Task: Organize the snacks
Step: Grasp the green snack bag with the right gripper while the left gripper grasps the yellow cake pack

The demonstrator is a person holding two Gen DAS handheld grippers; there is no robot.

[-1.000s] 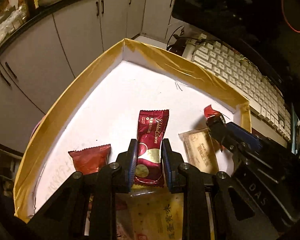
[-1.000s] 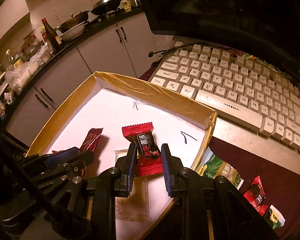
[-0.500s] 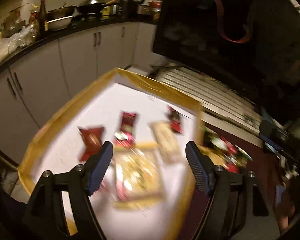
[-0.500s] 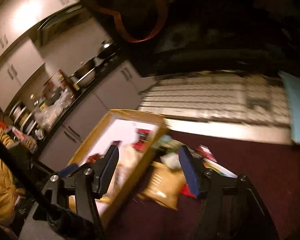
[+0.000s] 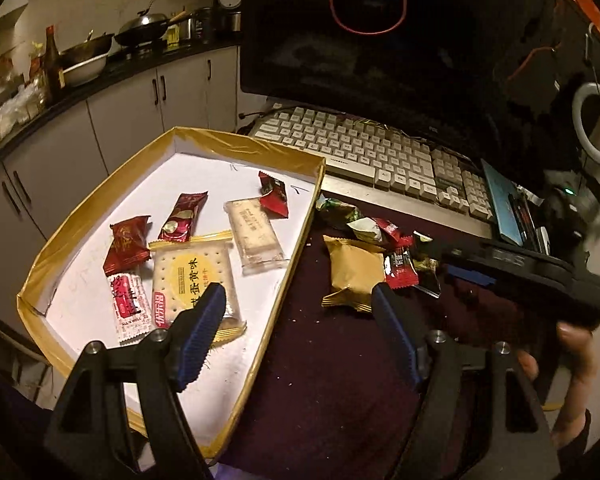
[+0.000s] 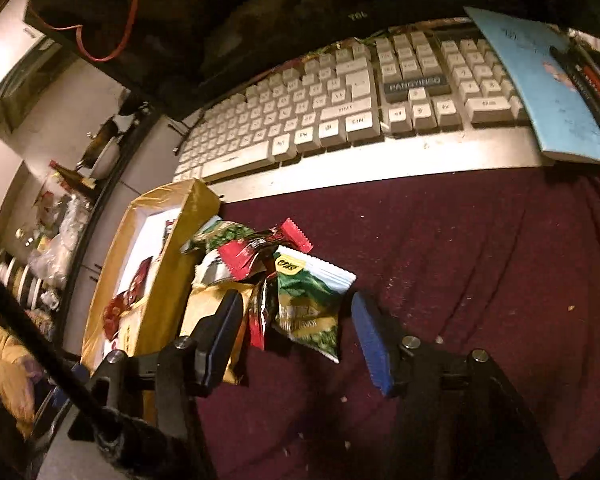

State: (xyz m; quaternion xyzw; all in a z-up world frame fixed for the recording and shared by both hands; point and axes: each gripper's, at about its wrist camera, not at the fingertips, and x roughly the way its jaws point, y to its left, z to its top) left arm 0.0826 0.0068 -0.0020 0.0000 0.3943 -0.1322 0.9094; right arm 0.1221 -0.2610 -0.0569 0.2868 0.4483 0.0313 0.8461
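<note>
Gold-rimmed tray [image 5: 292,151] with white floor holds seven snacks lying flat: yellow cracker pack [image 5: 192,276], clear biscuit bar [image 5: 254,228], three dark red sachets [image 5: 126,244], one red candy [image 5: 274,196], one red-and-white sachet [image 5: 129,304]. Just right of the tray, on maroon cloth, lies a loose pile: gold pouch [image 5: 354,268], green pea packet [image 6: 312,304], red candies [image 5: 400,266].

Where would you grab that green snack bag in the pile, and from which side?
Take the green bag across its flat middle, coming down from above. It lies topmost, slanted on the heap beside the tray, with both long edges free. The right gripper, jaws closing, already straddles it.
</note>
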